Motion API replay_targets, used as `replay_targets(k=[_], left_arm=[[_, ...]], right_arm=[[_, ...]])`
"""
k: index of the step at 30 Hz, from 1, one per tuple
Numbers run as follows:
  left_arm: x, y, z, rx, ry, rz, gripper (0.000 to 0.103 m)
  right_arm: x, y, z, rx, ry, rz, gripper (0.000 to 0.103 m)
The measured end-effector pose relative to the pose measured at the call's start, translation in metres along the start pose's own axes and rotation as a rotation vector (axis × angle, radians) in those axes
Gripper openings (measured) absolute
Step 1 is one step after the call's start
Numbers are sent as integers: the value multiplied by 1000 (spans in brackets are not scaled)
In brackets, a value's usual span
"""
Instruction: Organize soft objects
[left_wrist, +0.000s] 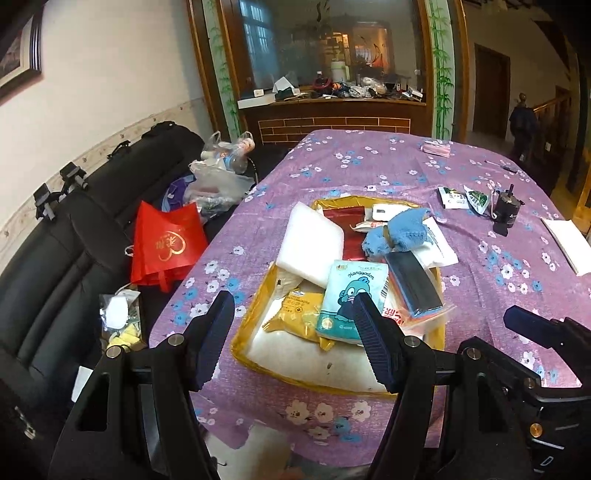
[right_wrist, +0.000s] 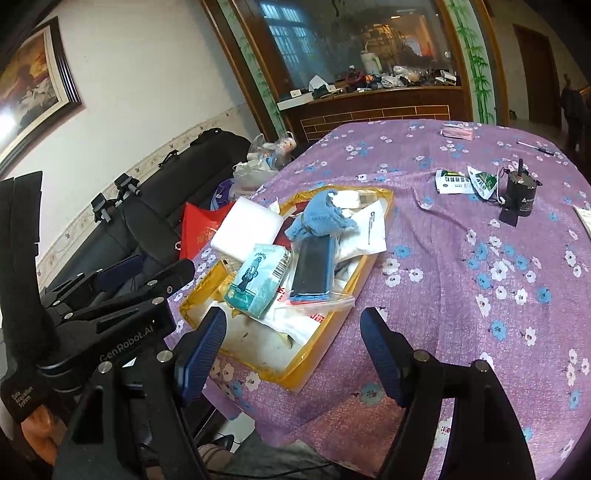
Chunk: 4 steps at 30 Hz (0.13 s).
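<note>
A purple floral tablecloth (left_wrist: 406, 177) is seen covering the table, with a yellow-rimmed tray (left_wrist: 255, 314) set near its front edge. Soft items are piled in the tray: white foam block (left_wrist: 314, 240), blue cloth (left_wrist: 399, 229), cartoon tissue pack (left_wrist: 351, 295), dark sponge (left_wrist: 413, 284). Left gripper (left_wrist: 293, 332) and right gripper (right_wrist: 295, 350) are both held released and empty, above the tray's near edge.

Both wrist cameras look forward and downward from the bench's (left_wrist: 369, 170) near edge. The left view faces the tray (left_wrist: 436, 280) closely; the right view sees the same tray (right_wrist: 369, 258) from its right.
</note>
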<state>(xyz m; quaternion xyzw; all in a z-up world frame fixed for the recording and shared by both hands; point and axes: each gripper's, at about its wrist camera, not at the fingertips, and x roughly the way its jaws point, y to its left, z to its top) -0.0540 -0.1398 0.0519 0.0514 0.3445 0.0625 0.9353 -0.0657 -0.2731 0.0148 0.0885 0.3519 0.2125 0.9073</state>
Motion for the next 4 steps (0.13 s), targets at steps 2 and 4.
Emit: replay_targets(k=[2, 4], left_arm=[[0, 0, -1, 2, 0, -8, 67], [1, 0, -1, -3, 7, -11, 67]], right_arm=[[1, -1, 0, 3, 2, -1, 75], [1, -1, 0, 7, 7, 1, 75]])
